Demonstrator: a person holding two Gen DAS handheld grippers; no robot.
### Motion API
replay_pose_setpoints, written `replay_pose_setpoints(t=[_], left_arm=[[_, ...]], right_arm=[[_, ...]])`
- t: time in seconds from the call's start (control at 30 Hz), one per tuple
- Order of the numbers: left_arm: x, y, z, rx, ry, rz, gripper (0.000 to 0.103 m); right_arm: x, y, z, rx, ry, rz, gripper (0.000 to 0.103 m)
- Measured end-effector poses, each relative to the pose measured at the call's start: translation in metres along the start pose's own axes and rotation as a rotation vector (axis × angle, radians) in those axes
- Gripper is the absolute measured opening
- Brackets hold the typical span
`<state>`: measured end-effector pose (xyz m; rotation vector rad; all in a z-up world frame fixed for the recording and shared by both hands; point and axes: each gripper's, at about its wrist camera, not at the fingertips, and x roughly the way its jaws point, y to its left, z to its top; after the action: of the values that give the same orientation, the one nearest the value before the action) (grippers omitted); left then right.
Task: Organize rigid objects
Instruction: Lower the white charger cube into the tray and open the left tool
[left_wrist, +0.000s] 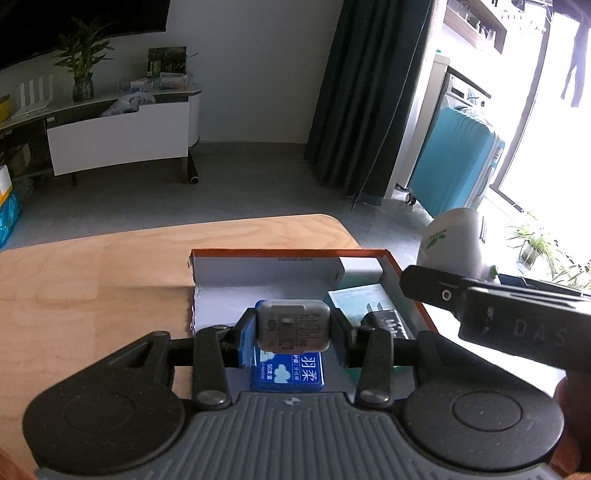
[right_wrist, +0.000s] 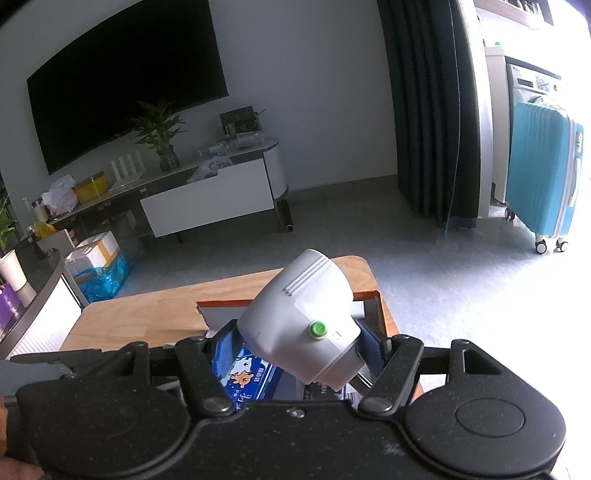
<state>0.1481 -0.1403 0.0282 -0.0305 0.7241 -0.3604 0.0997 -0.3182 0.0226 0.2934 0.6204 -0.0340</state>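
My left gripper (left_wrist: 293, 326) is shut on a grey plug adapter (left_wrist: 293, 321) and holds it over the orange-rimmed box (left_wrist: 288, 254) on the wooden table (left_wrist: 92, 288). A blue tissue pack (left_wrist: 288, 373), a teal booklet (left_wrist: 356, 295) and a black plug (left_wrist: 384, 319) lie in the box. My right gripper (right_wrist: 299, 349) is shut on a white device with a green button (right_wrist: 299, 321), held above the same box (right_wrist: 221, 303). That device (left_wrist: 452, 240) and the right gripper's body also show at the right of the left wrist view.
The table's far edge (left_wrist: 184, 225) drops to grey floor. A TV stand (left_wrist: 122, 133), dark curtain (left_wrist: 369, 92) and blue suitcase (left_wrist: 454, 162) stand beyond. Boxes and a blue bag (right_wrist: 99, 266) sit on the floor to the left.
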Motion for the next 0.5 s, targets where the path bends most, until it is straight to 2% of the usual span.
replay_pose_setpoints(t=[0.5], left_arm=[[0.0096, 0.0043, 0.0049, -0.005, 0.006, 0.001, 0.042]], right_arm=[[0.0056, 0.0019, 0.0010, 0.000, -0.004, -0.002, 0.080]])
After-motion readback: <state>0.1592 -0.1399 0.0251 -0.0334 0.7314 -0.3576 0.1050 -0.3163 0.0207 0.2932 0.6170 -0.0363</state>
